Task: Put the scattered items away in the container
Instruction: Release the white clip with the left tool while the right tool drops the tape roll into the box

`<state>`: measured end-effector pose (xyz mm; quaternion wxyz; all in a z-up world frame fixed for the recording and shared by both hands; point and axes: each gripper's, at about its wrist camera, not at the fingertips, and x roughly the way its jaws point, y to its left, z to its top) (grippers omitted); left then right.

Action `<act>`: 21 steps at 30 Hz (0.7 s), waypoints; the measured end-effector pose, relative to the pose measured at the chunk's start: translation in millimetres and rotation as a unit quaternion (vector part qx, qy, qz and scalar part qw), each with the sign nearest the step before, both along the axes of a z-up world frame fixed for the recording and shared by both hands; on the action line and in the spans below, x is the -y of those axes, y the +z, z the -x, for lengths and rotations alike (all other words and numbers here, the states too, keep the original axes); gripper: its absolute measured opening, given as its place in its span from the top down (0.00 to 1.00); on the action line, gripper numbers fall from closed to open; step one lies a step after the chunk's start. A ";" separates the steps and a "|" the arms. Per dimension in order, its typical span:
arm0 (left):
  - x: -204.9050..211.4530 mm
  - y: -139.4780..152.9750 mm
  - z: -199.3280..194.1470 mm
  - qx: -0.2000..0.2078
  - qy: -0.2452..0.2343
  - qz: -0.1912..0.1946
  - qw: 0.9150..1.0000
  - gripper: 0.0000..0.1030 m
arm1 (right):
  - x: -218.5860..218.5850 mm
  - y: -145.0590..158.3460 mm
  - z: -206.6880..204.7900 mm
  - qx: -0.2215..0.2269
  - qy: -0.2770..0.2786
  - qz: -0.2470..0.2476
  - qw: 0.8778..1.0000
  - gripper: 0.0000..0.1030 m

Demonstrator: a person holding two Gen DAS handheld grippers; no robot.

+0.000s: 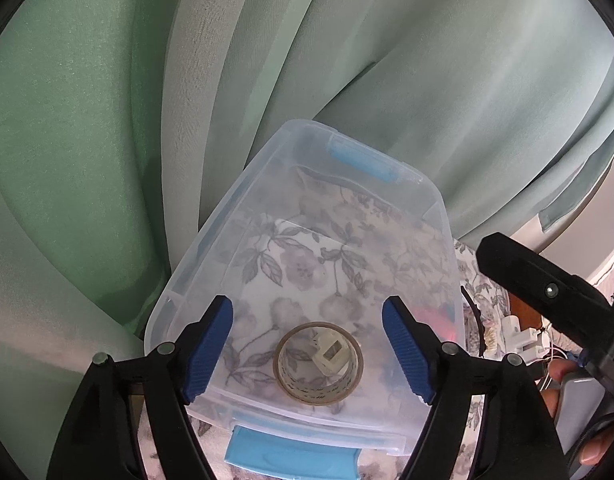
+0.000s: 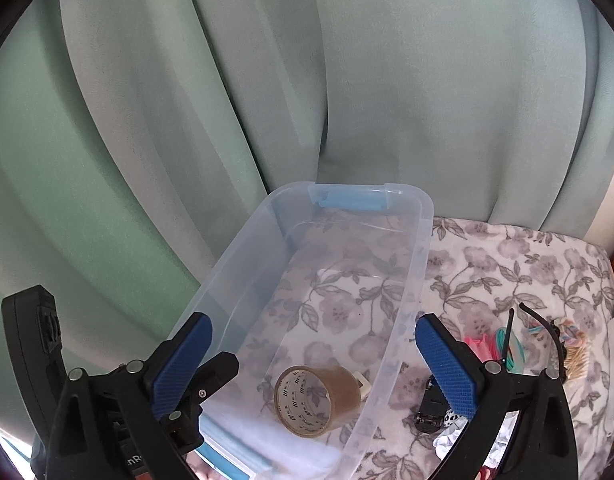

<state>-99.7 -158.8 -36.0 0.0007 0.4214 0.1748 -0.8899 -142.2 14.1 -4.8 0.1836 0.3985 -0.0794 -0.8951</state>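
Tape roll (image 1: 319,364) lies in the clear container (image 2: 411,280) — both the left gripper (image 1: 307,352) and right gripper (image 2: 313,364) spread wide and empty (a drop just done, I'd say) — next, the hair ties (image 2: 503,346) right of it.

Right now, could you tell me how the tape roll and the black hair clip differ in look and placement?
The tape roll is brown and ring-shaped; the black hair clip is dark and toothed. The roll lies inside the clear bin; the clip lies outside it on the floral cloth. Neither is gripped.
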 end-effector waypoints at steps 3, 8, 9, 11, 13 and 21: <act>-1.8 -0.4 2.7 -0.001 -0.001 0.002 1.000 0.22 | -12.8 9.4 -9.1 -0.013 -0.009 0.011 1.000 0.00; -14.1 7.5 -1.6 -0.014 -0.003 0.016 1.000 0.20 | -35.1 27.9 -28.4 -0.052 -0.028 0.029 0.998 0.00; -17.4 9.3 -2.2 -0.018 -0.004 0.018 1.000 0.19 | -40.2 32.5 -33.2 -0.061 -0.029 0.034 0.997 0.00; -23.6 15.5 -6.3 -0.028 -0.008 0.020 0.999 0.15 | -50.2 37.8 -41.4 -0.073 -0.030 0.046 0.996 0.00; -31.0 21.7 -10.5 -0.036 -0.010 0.024 0.999 0.15 | -61.3 41.3 -49.2 -0.081 -0.038 0.054 0.994 0.00; -70.0 41.0 -21.0 -0.053 -0.022 0.046 0.997 0.14 | -113.0 43.6 -71.8 -0.098 -0.077 0.071 0.990 0.00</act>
